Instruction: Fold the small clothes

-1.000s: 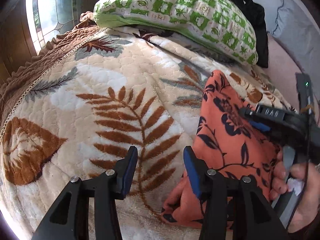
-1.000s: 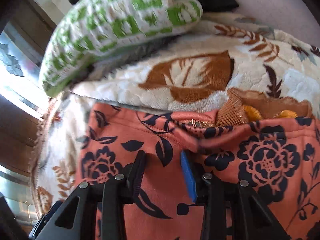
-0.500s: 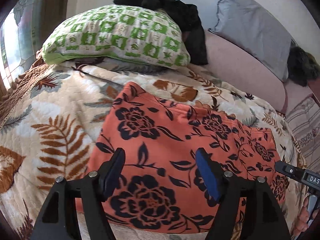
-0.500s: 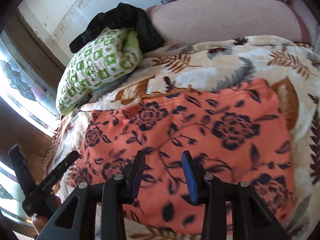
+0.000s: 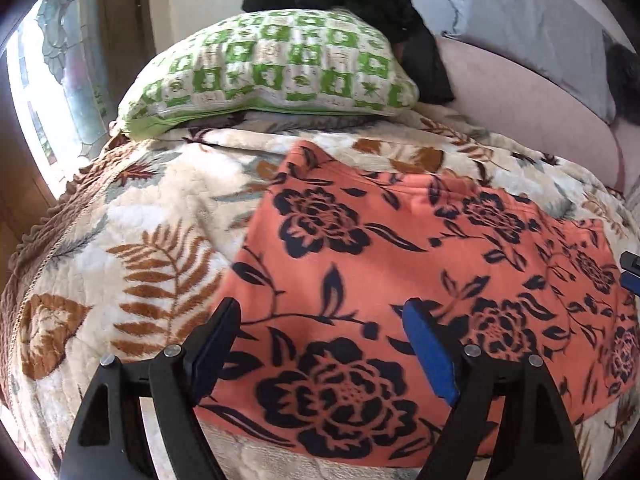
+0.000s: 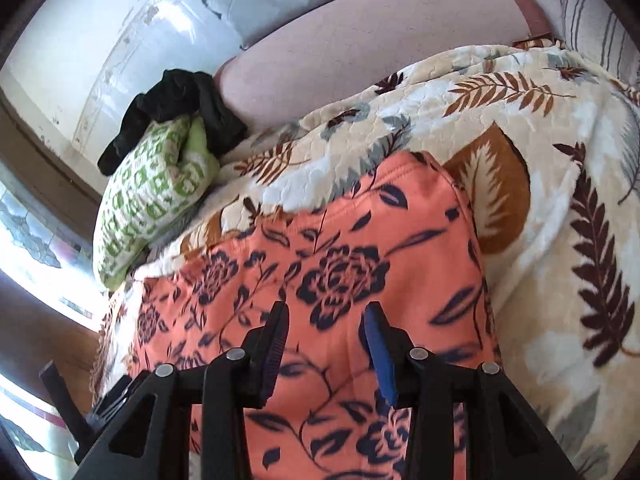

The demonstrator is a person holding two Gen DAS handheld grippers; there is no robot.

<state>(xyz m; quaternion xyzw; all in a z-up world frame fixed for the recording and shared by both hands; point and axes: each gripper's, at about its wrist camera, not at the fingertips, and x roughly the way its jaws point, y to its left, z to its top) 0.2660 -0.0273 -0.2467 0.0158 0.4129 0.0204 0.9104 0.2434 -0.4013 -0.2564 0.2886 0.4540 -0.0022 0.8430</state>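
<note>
An orange garment (image 5: 400,264) with dark navy flowers lies spread flat on a cream leaf-patterned blanket (image 5: 132,224). It also shows in the right wrist view (image 6: 352,264). My left gripper (image 5: 320,312) hovers over the garment's near left part, open and empty. My right gripper (image 6: 326,316) hovers over the garment's middle, open and empty. The tip of the right gripper shows at the right edge of the left wrist view (image 5: 632,272).
A green-and-white checked pillow (image 5: 272,68) lies at the head of the bed, with a black cloth (image 5: 380,8) behind it. A pink bolster (image 6: 380,52) and a grey pillow (image 5: 540,28) lie along the wall. A window (image 5: 52,92) is at the left.
Both grippers have drawn back from the garment and now hover above it. The garment, bunched a second ago, now lies spread flat. My left gripper has opened wider.
</note>
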